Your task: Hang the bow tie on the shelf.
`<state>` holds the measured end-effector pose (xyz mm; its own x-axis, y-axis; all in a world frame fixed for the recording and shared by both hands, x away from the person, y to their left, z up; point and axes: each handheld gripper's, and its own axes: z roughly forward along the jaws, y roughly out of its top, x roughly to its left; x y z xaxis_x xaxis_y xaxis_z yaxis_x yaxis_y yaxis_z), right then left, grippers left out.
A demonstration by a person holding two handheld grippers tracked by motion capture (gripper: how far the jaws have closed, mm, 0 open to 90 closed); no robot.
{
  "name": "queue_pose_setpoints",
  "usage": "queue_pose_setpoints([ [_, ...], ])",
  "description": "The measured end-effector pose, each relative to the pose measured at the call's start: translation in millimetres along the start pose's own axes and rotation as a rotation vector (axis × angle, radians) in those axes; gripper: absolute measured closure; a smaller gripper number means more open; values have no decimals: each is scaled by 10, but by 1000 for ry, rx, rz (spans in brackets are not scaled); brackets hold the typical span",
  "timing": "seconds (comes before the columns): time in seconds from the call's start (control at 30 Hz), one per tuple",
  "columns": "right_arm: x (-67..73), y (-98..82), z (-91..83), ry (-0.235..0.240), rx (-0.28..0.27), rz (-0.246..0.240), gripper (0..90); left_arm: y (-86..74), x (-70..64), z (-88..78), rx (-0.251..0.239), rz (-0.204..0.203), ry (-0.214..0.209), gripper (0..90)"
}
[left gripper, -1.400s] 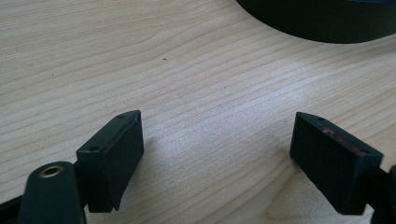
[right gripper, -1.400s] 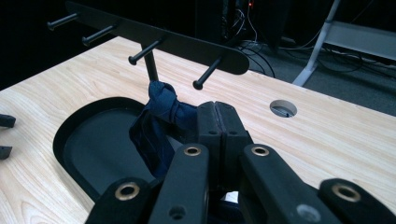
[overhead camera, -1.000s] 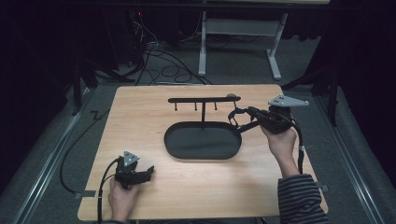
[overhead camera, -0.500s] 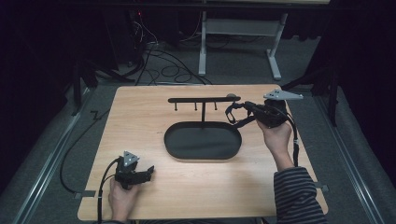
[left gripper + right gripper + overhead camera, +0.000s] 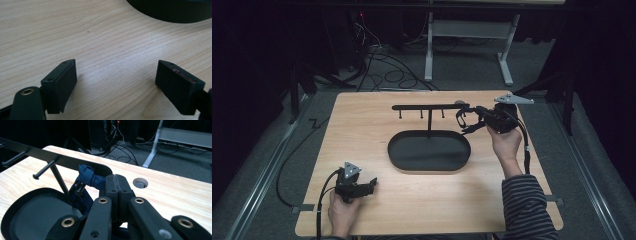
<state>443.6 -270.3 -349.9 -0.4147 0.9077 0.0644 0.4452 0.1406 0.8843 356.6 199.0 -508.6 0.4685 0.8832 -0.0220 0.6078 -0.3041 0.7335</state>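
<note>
Your right gripper (image 5: 115,185) clenched on blue cloth (image 5: 88,178), at rack's (image 5: 430,107) right-end peg, near tabletop's far right edge. Cloth soft, light; grip knotted end. Left gripper (image 5: 117,82) released, near left corner.

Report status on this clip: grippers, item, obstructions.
Left gripper open, resting on wooden table. Right gripper shut on dark blue fabric loop, at a peg of the black hook rack. Nothing in the way.

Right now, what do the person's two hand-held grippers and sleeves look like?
Both are black. The left hand-held gripper has blocky rectangular jaw pads, a grey three-cornered plate and a black cable. The right hand-held gripper has the same plate, brass-ringed rivets on its linkage and a black cable. The right sleeve is dark with thin stripes.
</note>
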Motion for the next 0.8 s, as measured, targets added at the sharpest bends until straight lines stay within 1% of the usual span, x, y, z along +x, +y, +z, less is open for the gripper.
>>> queue_pose_setpoints([
  [0.23,-34,-55,44,-15,16,19,900,0,0,0,0,0,0,179],
  [0.33,-50,-95,73,-10,27,29,900,0,0,0,0,0,0,179],
  [0.37,-57,-109,89,-4,37,40,900,0,0,0,0,0,0,179],
  [0.6,-48,-130,160,1,57,36,900,0,0,-1,1,1,0,179],
  [0.8,-28,-137,176,15,66,40,840,0,0,0,0,0,0,179],
])
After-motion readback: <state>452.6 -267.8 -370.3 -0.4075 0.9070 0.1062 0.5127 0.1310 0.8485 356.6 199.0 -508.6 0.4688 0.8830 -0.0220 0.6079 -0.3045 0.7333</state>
